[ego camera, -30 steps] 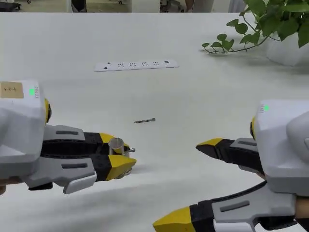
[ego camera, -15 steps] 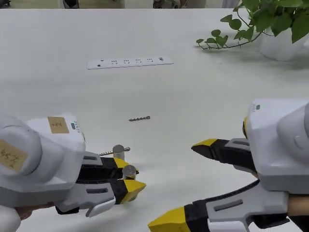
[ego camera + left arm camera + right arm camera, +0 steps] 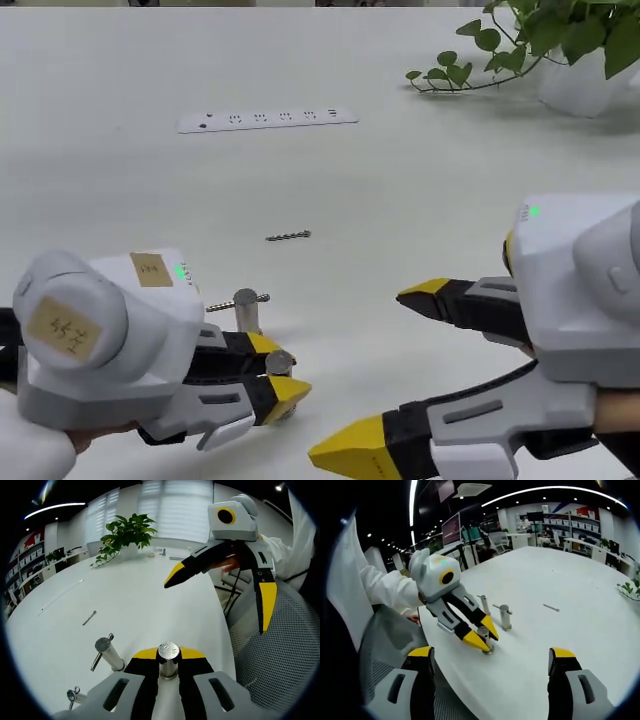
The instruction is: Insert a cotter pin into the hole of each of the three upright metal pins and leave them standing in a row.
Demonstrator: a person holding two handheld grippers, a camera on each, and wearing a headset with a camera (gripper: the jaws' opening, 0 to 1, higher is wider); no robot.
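Observation:
My left gripper [image 3: 281, 372] is shut on a short upright metal pin [image 3: 278, 361] that stands on the white table near its front edge; in the left gripper view this pin [image 3: 168, 659] sits between the yellow-tipped jaws. Just behind it stands a second metal pin [image 3: 246, 306] with a cotter pin through its hole. A third pin [image 3: 73, 695], also with a cotter pin in it, shows at the lower left of the left gripper view. One loose cotter pin [image 3: 288, 236] lies farther back. My right gripper [image 3: 358, 377] hangs open to the right, holding nothing.
A white power strip [image 3: 268, 120] lies far back on the table [image 3: 430, 200]. A potted plant [image 3: 545, 40] stands at the back right corner. A grey mesh chair [image 3: 280, 665] sits beyond the table's near edge.
The left gripper has turned and drawn closer to me, staying shut on the pin beside the pin that has a cotter pin. The right gripper has barely moved.

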